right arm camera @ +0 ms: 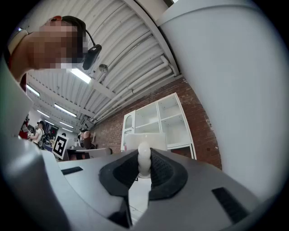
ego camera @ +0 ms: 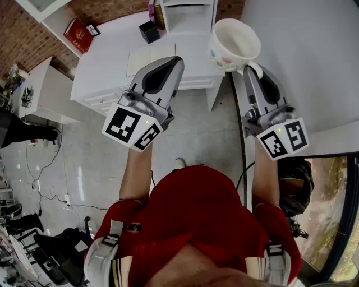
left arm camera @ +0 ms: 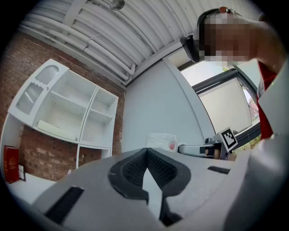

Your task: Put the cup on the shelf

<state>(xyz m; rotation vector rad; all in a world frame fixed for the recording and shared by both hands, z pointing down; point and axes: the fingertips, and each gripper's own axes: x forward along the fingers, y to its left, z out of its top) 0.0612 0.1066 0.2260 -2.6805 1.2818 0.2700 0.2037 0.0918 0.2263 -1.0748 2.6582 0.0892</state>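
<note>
A white cup (ego camera: 234, 45) with a small painted pattern hangs in the air, mouth toward my head camera. My right gripper (ego camera: 251, 67) is shut on its handle. In the right gripper view the white handle (right arm camera: 144, 158) stands pinched between the black pads, with the cup's body (right arm camera: 145, 140) just beyond. My left gripper (ego camera: 173, 60) is beside it at the left, shut and empty, its pads meeting at the tips (left arm camera: 146, 152). From there I see the cup (left arm camera: 161, 141) to the right. The white shelf unit (right arm camera: 158, 122) (left arm camera: 67, 108) hangs on a brick wall ahead.
Below stands a white desk (ego camera: 106, 67) with papers (ego camera: 150, 56), a black holder (ego camera: 149, 31) and a red box (ego camera: 78, 35). A lower white shelf (ego camera: 188, 14) sits on the desk's back. A grey wall (ego camera: 314, 56) runs close along the right.
</note>
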